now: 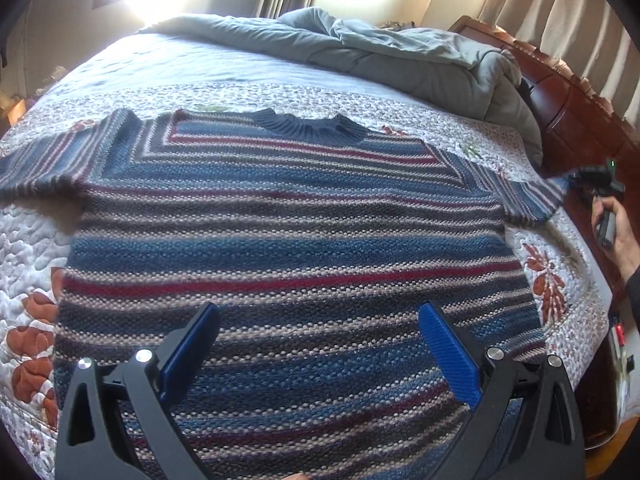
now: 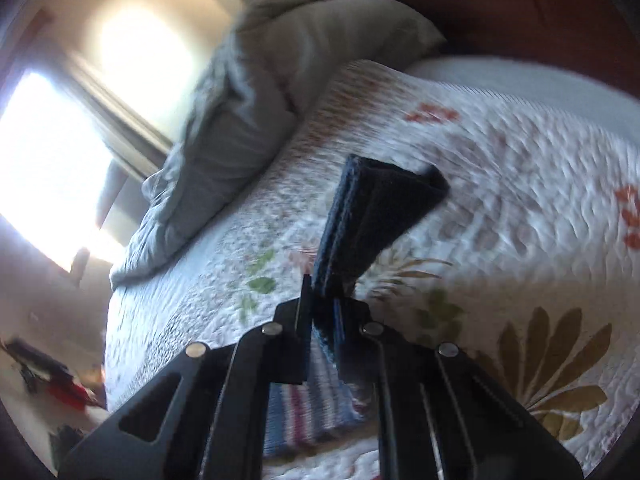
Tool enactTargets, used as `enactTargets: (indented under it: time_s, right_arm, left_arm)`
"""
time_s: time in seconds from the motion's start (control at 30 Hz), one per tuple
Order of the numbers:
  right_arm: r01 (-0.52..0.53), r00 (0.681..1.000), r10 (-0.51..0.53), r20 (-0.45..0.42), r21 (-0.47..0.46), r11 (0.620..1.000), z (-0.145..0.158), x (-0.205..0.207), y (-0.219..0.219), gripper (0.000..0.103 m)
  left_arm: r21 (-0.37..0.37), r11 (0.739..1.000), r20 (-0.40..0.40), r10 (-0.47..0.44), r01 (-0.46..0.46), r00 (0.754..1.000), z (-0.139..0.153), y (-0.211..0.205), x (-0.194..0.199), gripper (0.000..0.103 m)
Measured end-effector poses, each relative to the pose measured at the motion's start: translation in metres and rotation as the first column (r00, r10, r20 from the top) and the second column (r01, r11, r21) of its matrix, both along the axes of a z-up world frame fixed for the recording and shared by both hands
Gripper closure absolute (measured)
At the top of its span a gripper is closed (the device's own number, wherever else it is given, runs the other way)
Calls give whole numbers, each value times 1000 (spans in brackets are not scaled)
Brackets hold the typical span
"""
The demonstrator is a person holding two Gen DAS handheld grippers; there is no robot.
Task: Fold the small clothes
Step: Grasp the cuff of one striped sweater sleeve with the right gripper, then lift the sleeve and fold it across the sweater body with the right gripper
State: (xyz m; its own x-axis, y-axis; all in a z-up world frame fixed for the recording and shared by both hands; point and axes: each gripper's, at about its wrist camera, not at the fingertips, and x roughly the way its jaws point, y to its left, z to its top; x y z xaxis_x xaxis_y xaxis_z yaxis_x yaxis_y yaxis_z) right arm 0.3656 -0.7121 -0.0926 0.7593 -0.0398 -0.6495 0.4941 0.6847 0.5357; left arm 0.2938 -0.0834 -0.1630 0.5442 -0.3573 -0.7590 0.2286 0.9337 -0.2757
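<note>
A knit sweater striped in blue, red and grey lies flat, front up, on the floral quilt, its navy collar at the far side. My left gripper hovers open over the sweater's lower body, and nothing sits between its blue pads. At the right edge a hand holds my right gripper by the end of the sweater's right sleeve. In the right wrist view, my right gripper is shut on the sleeve's dark blue cuff, lifted off the quilt. The striped sleeve hangs beneath the fingers.
A bunched grey duvet lies along the far side of the bed, near a dark wooden headboard. Curtains and bright windows stand behind. Small items, one red, sit beside the bed at the right.
</note>
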Motion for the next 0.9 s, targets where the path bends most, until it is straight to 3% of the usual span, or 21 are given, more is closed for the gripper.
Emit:
enactTargets:
  time_s: [0.23,0.5,0.73,0.9]
  right_arm:
    - [-171,984,178,18,-198,965,90,45,120,95]
    - [-312,945,326,-19,-348,884,136,81,251,95]
    - [-429,899,422,-117,-427,796,130,112,366,95]
    - [-525,848,479,-226,-472,708,87,126,442,95]
  left_arm:
    - [-82,997,45,16,-12,999,12,23,3,4]
    - [-68,997,91,35,-29,995,8,58,6,4]
    - [-113,992,55,62,-56,997,-2,80,17,4]
    - [-142,987,51,78,-70,996,-1,91,19,4]
